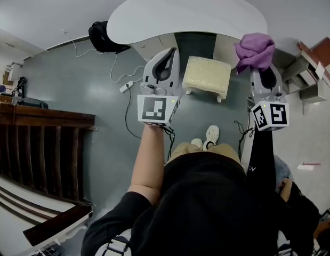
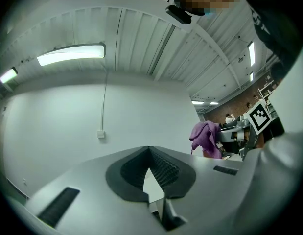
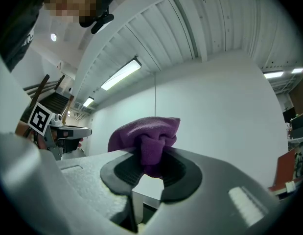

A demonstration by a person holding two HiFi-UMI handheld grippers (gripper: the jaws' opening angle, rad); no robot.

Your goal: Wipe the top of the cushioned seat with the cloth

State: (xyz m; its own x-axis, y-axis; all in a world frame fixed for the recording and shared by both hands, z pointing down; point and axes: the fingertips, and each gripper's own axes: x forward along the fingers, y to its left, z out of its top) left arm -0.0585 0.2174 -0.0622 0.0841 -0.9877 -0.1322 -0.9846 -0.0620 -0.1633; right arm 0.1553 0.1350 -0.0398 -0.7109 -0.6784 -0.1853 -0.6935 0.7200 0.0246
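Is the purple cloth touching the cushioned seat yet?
Apart. In the head view the cloth sits to the right of the seat, with a clear gap between them.

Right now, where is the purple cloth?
In the head view the purple cloth sits upper right, pinched in the right claw, just right of the cushioned seat and near the edge of the white table.

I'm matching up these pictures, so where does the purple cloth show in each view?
Head view: purple cloth, upper right.
Left gripper view: right of centre.
Right gripper view: centre, pinched between the jaws.
Shared landmark: the right gripper holding it.
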